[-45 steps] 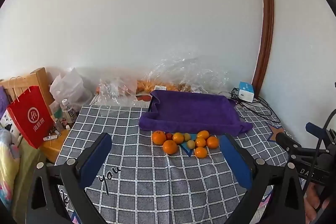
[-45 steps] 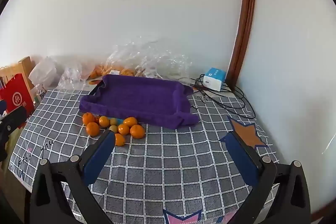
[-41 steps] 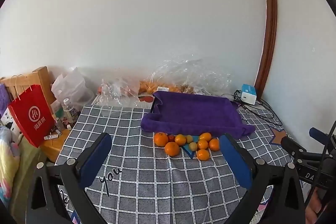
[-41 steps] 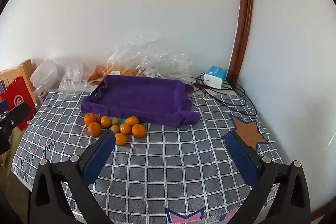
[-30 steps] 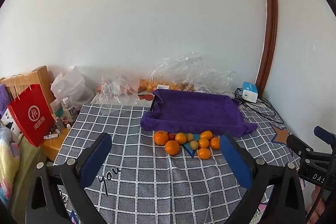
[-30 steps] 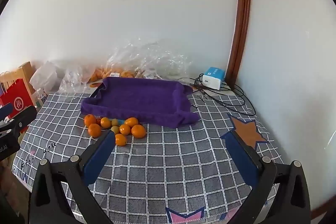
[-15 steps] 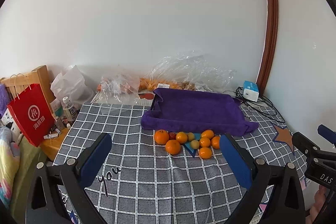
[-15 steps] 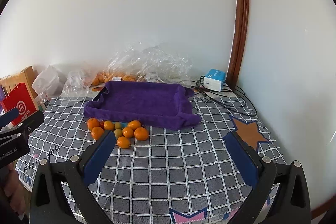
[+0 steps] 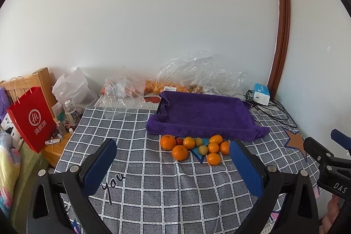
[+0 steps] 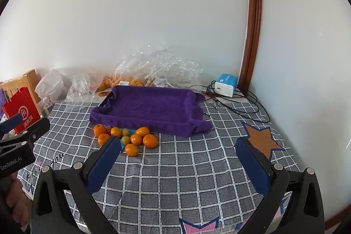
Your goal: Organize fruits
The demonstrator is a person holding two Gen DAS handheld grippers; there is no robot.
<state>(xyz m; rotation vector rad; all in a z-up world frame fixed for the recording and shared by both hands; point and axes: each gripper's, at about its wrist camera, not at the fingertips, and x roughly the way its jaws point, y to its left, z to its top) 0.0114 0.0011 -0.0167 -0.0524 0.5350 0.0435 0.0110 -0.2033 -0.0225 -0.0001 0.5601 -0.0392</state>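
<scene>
Two grippers are held above the near part of the table, both spread wide with nothing between the pads. Left gripper [image 9: 173, 157] is aimed at the fruit cluster [image 9: 194, 148], which is framed between its blue pads [image 9: 99, 166], so it is judged to be lined up for a first pick. Right gripper [image 10: 178, 155] is kept to the right, over bare checkered tablecloth [image 10: 175, 170]; its left pad overlaps the edge of the fruit in the right wrist view, but no contact is seen. Part of a hand [image 10: 17, 194] is seen below the left gripper's body at the right wrist view's left edge.

Fruit is gathered in a loose bunch on the cloth: oranges, two small yellowish ones, one small red one [image 9: 179, 141]. It is lying just in front of the purple towel-lined tray [image 9: 204, 117], touching or nearly touching its front edge; which cannot be told. The tray is empty, so sorting is judged not yet begun, and the tray is likely the drop spot.

Behind the tray, clear plastic bags [image 9: 197, 74] with more fruit are piled against the wall. A red paper bag [image 9: 31, 120] stands off the table's left side; a blue-white box [image 9: 261, 97] with cables sits at the far right corner.
</scene>
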